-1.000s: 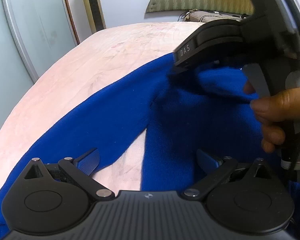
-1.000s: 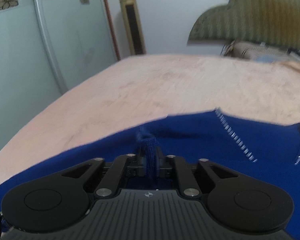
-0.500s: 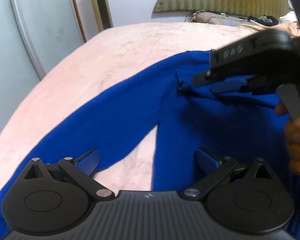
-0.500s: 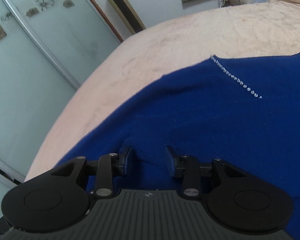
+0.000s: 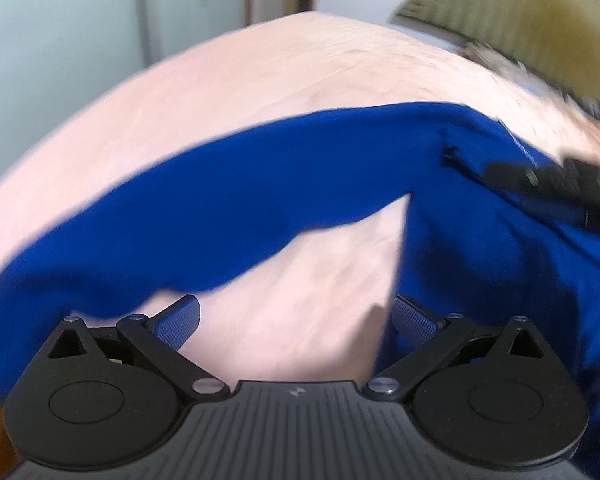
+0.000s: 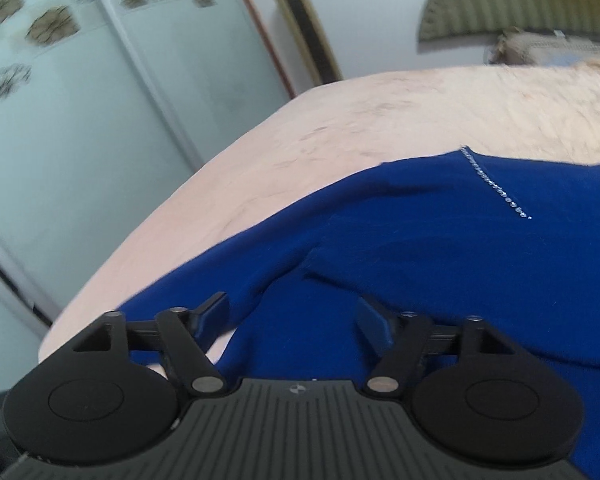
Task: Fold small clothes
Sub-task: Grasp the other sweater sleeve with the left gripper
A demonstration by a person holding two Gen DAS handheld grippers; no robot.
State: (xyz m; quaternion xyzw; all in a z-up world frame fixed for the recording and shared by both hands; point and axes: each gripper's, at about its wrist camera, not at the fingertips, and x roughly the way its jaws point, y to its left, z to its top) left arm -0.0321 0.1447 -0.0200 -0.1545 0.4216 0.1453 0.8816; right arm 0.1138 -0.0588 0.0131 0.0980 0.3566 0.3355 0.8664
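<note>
A blue knit sweater (image 5: 260,184) lies flat on a pink bed cover (image 5: 260,80), one long sleeve stretched to the left. In the right wrist view the sweater (image 6: 420,248) shows a line of small silver beads near the neckline. My left gripper (image 5: 296,320) is open and empty, over the bare cover between sleeve and body. My right gripper (image 6: 296,316) is open and empty, just above the sweater near the armpit. In the left wrist view the right gripper's black body shows at the right edge, blurred.
The bed cover (image 6: 380,120) extends far behind the sweater. Glass sliding doors (image 6: 80,100) with flower decals stand at the left. A gold-coloured tower unit (image 6: 304,28) and a green striped headboard (image 6: 520,0) stand at the back.
My right gripper has opened, let go of the sweater fold and drawn back to the right. The sweater now lies flat. My left gripper stayed open and shifted left over the sleeve gap.
</note>
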